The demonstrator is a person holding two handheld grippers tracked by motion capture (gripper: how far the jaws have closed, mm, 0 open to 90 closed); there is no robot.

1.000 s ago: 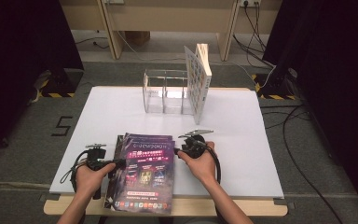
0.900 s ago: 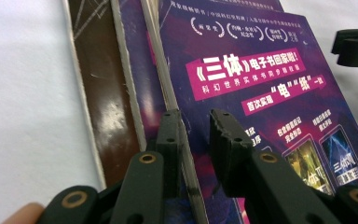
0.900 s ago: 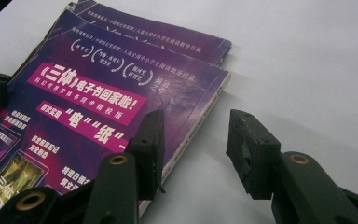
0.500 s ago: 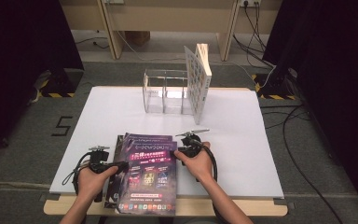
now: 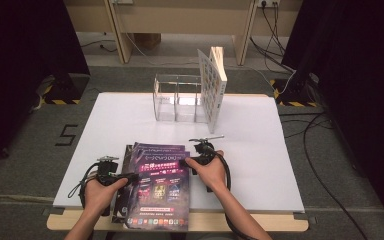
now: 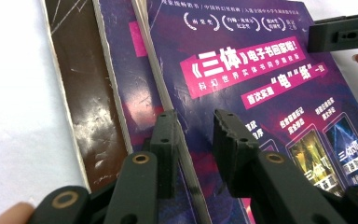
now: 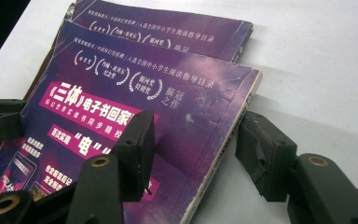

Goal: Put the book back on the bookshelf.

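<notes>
On the white tabletop (image 5: 130, 115), toward its near edge, a fanned stack of books is laid flat: the top purple book (image 5: 161, 192) overlaps a second purple book (image 7: 177, 25) and a dark brown book (image 6: 81, 100) beneath, each lower one offset to the left. At the far side of the tabletop a clear divided organizer (image 5: 177, 97) is seen, with a white patterned book (image 5: 211, 85) stood upright at its right end. The left tool (image 5: 125, 178) is held at the left edge of the top purple book; its jaws, which have just been opening, straddle that edge, and whether the pads press on it cannot be told. The right tool (image 5: 185, 162) is held at the book's far right corner; its jaws have just been opening and stand wide on either side of the spine edge, clear of it.
</notes>
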